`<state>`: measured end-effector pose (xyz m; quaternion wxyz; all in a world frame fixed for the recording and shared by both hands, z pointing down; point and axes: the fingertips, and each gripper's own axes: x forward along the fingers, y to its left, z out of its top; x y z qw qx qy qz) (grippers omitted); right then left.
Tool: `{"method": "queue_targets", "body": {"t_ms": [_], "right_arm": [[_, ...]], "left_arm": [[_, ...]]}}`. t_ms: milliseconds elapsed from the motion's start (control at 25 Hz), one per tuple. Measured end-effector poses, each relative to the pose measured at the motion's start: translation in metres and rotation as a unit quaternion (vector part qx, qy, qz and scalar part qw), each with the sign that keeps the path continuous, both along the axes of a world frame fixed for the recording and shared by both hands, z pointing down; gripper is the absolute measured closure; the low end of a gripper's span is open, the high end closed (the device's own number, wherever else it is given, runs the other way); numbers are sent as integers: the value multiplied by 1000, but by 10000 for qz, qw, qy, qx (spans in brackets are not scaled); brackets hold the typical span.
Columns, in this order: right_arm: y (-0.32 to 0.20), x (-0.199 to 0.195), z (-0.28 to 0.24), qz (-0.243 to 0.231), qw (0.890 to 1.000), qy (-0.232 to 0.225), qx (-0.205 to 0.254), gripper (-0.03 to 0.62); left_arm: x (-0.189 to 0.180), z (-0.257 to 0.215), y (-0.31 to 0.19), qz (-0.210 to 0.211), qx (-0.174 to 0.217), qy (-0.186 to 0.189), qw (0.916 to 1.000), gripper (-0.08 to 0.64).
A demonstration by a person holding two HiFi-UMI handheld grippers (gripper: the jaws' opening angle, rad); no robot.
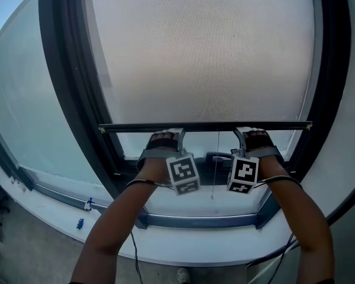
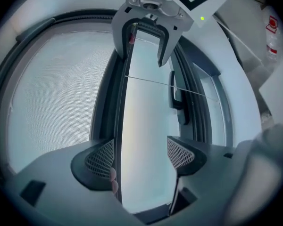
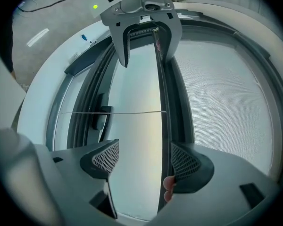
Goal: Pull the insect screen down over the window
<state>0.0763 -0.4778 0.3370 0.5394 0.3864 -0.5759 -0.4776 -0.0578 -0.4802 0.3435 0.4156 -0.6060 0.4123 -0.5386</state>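
Note:
The pale mesh insect screen (image 1: 201,52) hangs over the upper part of the window. Its dark bottom bar (image 1: 207,126) lies level across the frame. My left gripper (image 1: 165,136) and right gripper (image 1: 251,134) reach up to the bar, side by side. In the left gripper view the bar (image 2: 120,107) runs between the wide-open jaws, close against the left pad (image 2: 101,157). In the right gripper view the bar (image 3: 162,107) sits against the right pad (image 3: 184,161), with the jaws apart. A thin pull cord (image 1: 218,158) hangs from the bar.
A dark window frame (image 1: 71,87) surrounds the screen, with a window handle (image 1: 220,157) behind the grippers. The white sill (image 1: 195,241) curves below, with small blue items (image 1: 80,222) at its left. Cables trail from both arms towards the floor.

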Motion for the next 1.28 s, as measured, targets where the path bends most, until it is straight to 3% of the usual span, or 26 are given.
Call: {"method": "queue_targets", "body": {"t_ms": [280, 640, 840, 1120, 1280], "right_arm": [[3, 0, 48, 73, 9995, 103, -291, 262], [3, 1, 69, 161, 9992, 12, -369, 262], [8, 4, 113, 188, 9970, 191, -731, 262], [6, 2, 132, 207, 9974, 44, -686, 262], [8, 2, 143, 217, 9970, 26, -747, 262]], "left_arm": [[0, 47, 3, 90, -272, 71, 9996, 225], [5, 67, 5, 103, -446, 553, 9974, 225], [3, 115, 8, 95, -668, 76, 9977, 224], [2, 131, 4, 104, -373, 43, 9992, 224], [1, 143, 7, 99, -546, -15, 9985, 224]]}}
